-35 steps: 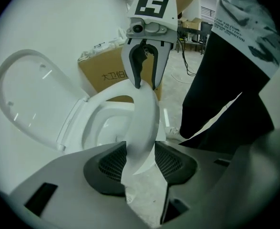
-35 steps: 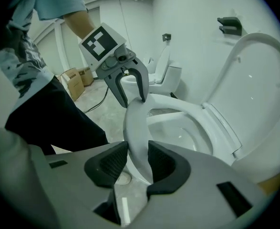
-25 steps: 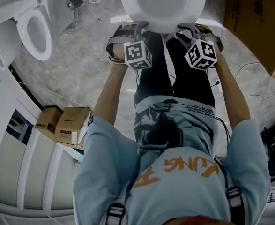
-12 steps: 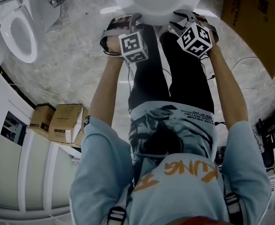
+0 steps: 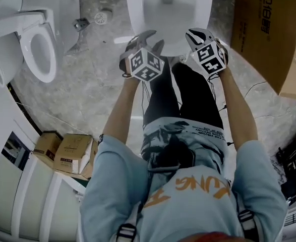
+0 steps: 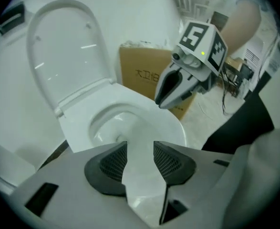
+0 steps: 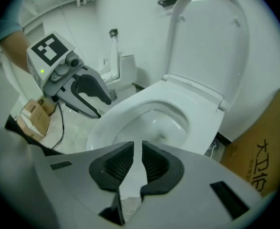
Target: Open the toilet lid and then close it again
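- Opening half judged done: toilet lid (image 7: pixel 211 42) raised, standing upright behind the bowl (image 7: pixel 154 120), well clear of the rim.
- Now between steps, with closing not yet begun and neither tool touching the lid.
- Left hand-held gripper (image 6: pixel 140 149) hovering over the front of the bowl, jaws moderately apart, nothing between them but a view of the rim beyond.
- Right hand-held gripper (image 7: pixel 138 151) just beside it over the same front edge, jaws just drawn in to a narrow slit, nothing caught between the pads.
- Next, probably: reach forward and up across the bowl to the top edge of the lid, with one tool or both.
- Calls for hooking or pinching that edge, tipping it forward off its rest, then lowering it under control.
- Worth guarding against: a free drop once past the balance point, and a slam on the rim.
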